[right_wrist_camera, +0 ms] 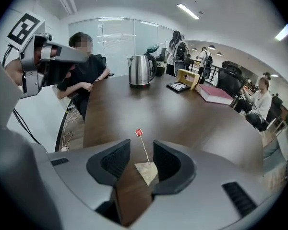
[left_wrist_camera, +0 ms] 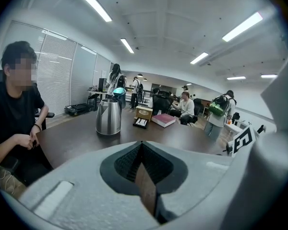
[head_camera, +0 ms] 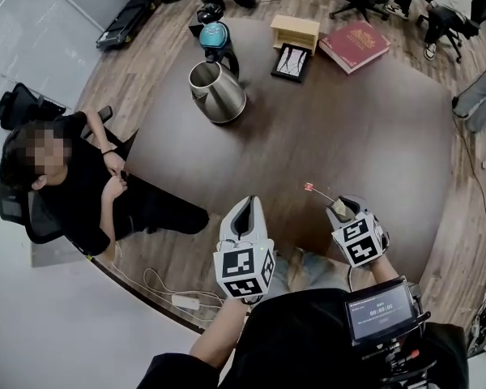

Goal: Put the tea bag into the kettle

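The tea bag is a small tan pouch with a white string and a red tag. It sits between the jaws of my right gripper, against the right-hand pad. Those jaws stand wide apart and do not press on it. In the head view the tea bag is at the right gripper near the table's front edge, its tag pointing away. The steel kettle stands far across the table, its mouth open. My left gripper hovers beside, jaws together, empty.
A person in black sits at the table's left edge. Beyond the kettle lie a wooden box, a small dark frame and a red book. A power strip lies on the floor.
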A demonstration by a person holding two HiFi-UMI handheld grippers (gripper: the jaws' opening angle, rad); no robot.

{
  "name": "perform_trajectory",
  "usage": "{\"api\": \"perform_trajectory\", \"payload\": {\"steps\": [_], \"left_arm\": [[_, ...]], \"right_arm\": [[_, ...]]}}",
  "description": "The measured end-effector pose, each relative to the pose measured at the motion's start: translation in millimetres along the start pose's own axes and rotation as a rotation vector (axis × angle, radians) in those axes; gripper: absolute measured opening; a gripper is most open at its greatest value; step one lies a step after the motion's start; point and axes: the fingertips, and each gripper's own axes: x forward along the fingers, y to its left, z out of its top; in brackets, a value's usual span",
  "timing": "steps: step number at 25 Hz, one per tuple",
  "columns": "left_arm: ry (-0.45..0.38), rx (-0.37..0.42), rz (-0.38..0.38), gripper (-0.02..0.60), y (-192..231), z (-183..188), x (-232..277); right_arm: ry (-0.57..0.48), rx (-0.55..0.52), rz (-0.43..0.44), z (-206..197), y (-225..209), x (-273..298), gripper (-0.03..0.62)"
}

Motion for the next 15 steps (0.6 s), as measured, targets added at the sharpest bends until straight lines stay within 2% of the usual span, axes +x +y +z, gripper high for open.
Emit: {"api": "perform_trajectory", "payload": {"steps": [15], "left_arm": [[0.031, 0.032, -0.041, 0.005, -19, -3, 12]], "right_arm": [[0.107, 0.060, -0.017, -49, -9, 17, 0.160]]}}
